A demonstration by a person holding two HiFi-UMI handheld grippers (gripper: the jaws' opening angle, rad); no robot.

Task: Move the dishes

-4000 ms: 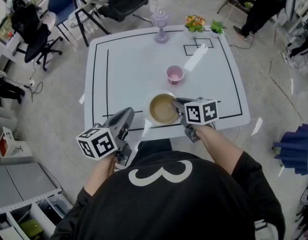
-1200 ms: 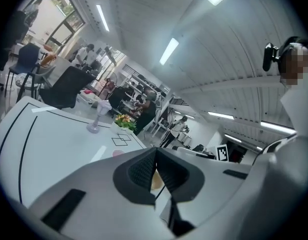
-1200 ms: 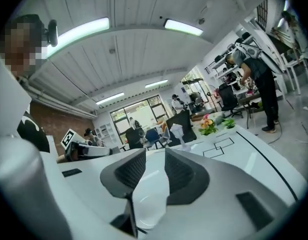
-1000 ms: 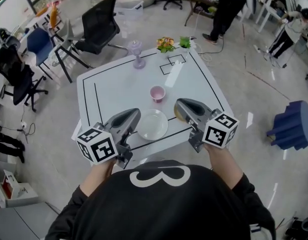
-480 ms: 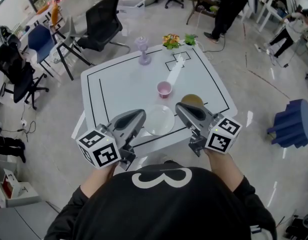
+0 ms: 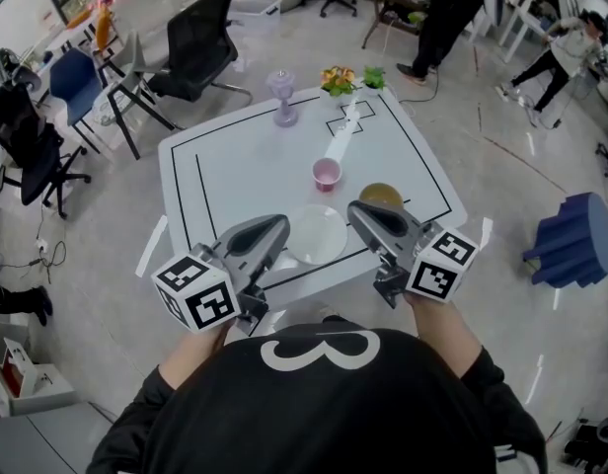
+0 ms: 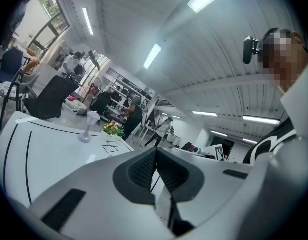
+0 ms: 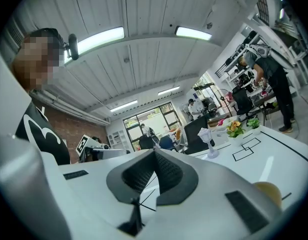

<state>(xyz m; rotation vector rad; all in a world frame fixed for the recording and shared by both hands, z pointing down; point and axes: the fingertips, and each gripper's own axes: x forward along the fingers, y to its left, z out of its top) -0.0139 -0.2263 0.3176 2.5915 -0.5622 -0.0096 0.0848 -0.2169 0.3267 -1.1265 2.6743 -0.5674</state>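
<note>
Presently the left gripper (image 6: pixel 272 229) and right gripper (image 6: pixel 359 211), both clenched empty, flank the white plate (image 6: pixel 316 235) at the near edge of the table (image 6: pixel 235 166).

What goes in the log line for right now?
left gripper: shut, empty | right gripper: shut, empty | white plate: between grippers | tan bowl: beside right gripper | pink cup: beyond plate

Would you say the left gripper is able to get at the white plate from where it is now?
Probably yes: the white plate lies right beside the left gripper, with nothing between them. Its jaws are shut, so they would need opening first.
</note>
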